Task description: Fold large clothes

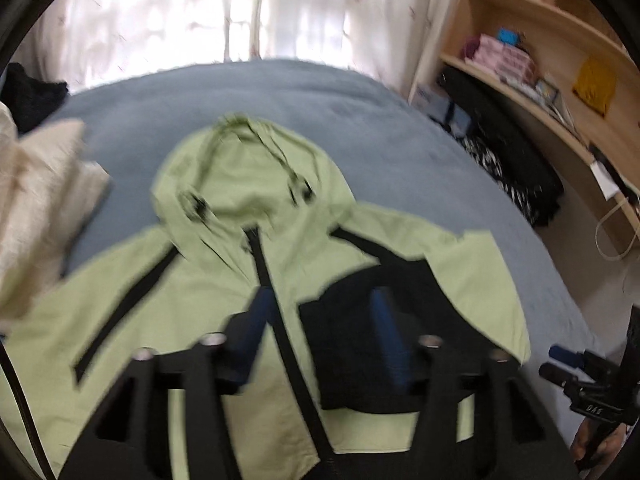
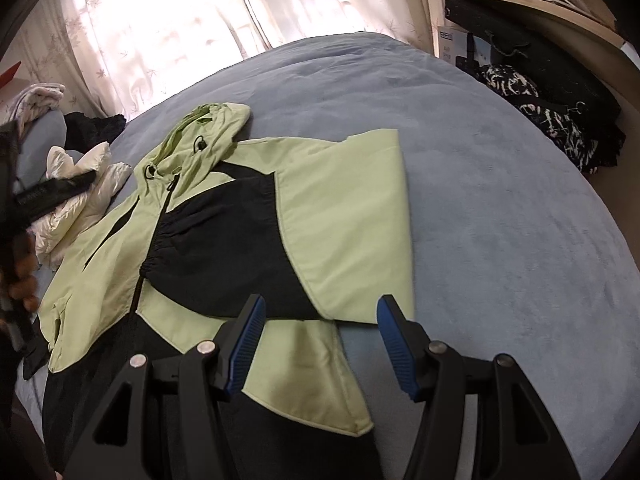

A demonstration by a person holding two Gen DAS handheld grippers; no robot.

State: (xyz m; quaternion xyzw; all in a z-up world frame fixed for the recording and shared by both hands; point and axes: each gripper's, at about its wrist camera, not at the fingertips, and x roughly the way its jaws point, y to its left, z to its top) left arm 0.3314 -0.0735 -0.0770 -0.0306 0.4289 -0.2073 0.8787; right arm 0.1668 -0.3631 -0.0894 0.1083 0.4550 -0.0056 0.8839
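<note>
Jacket: the pale green and black hooded jacket [image 2: 224,216] lies front up on the blue bed [image 2: 500,200], hood toward the curtains [image 2: 160,20], zip closed down the middle.

Fold so far: the sleeve on the shelf side looks already laid across the chest, its black cuff end [image 2: 224,248] sitting near the zip; the other sleeve looks unfolded, spread toward the white puffy garment [image 2: 80,196].

Right gripper [image 2: 320,340]: jaws apart, holding nothing, hovering over the jacket's near hem by the folded side.

Left gripper [image 1: 320,320]: jaws apart, nothing between them, above the chest near the zip; this view is smeared, so I judge it is moving.

Risk, folded sleeve: it only rests there, and the fabric looks light and slippery; a gripper brushing across it could drag it open.

Risk, pinch depth: near the hem [image 2: 304,360] the layers overlap, so a grab could catch only the top layer, or snag the blanket with it.

Risk, crowding: the white garment touches the unfolded side, so pulling that sleeve could bring it along.

Risk, uneven lift: if one side rises faster, the fold comes out skewed.

Risk, hood: it is bunched and could leave a lump.
</note>
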